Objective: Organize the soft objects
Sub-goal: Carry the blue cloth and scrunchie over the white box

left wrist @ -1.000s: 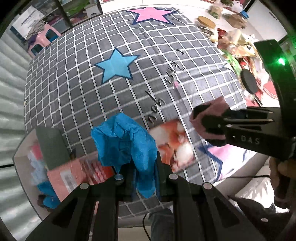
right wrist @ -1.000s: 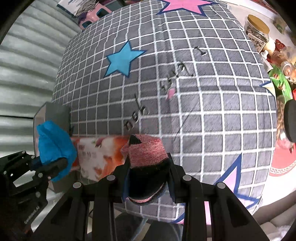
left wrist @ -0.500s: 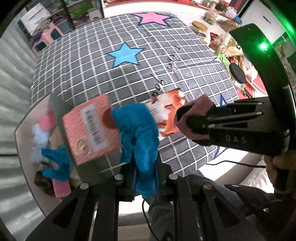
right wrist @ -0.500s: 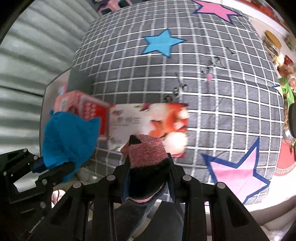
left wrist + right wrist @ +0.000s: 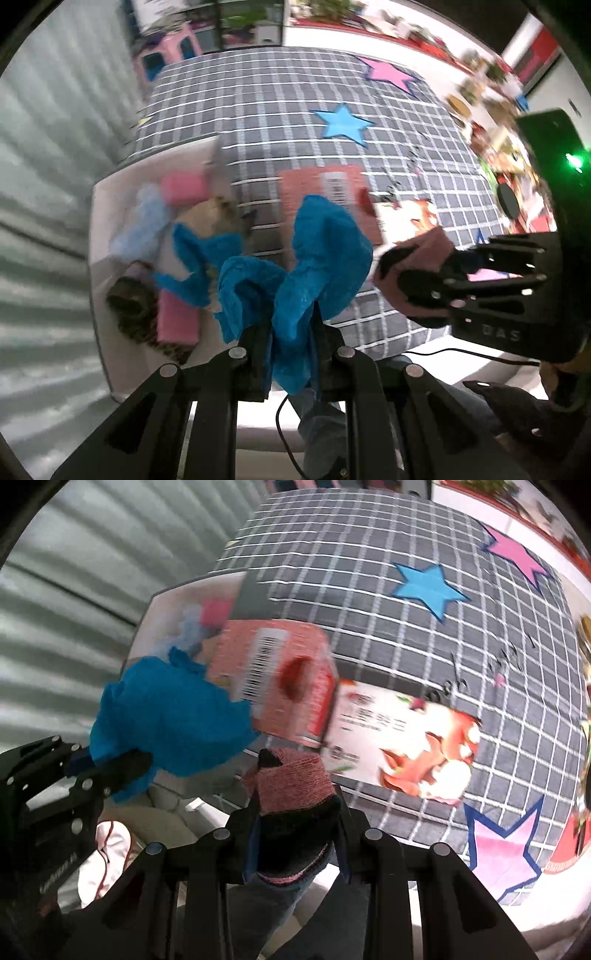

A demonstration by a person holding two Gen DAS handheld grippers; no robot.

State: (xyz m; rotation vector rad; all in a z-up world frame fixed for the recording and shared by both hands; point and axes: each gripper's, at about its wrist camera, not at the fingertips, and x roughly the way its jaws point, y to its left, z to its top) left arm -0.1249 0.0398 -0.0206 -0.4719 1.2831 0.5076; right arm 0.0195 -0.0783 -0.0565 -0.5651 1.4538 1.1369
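My left gripper (image 5: 291, 328) is shut on a crumpled blue cloth (image 5: 325, 254), which hangs over the near edge of the bed beside a white bin (image 5: 98, 266). The bin holds pink pads (image 5: 177, 317), a pale blue cloth (image 5: 142, 229), another blue cloth (image 5: 199, 254) and something brown and furry. My right gripper (image 5: 295, 808) is shut on a pink and black sock (image 5: 295, 786). In the left wrist view the right gripper (image 5: 402, 277) and its sock (image 5: 417, 251) sit just right of the blue cloth. In the right wrist view the left gripper (image 5: 122, 768) with the blue cloth (image 5: 166, 716) is at the left.
A red box (image 5: 280, 686) and a white and red printed box (image 5: 399, 738) lie on the grey checked bedspread (image 5: 369, 554) with blue and pink stars. The bin (image 5: 155, 602) stands at the bed's left edge, by a ribbed grey wall. Clutter fills the far right.
Both grippers have swung left along the bed's near edge with their loads. The bin has come further into the left wrist view, showing its contents. Both grips are unchanged.
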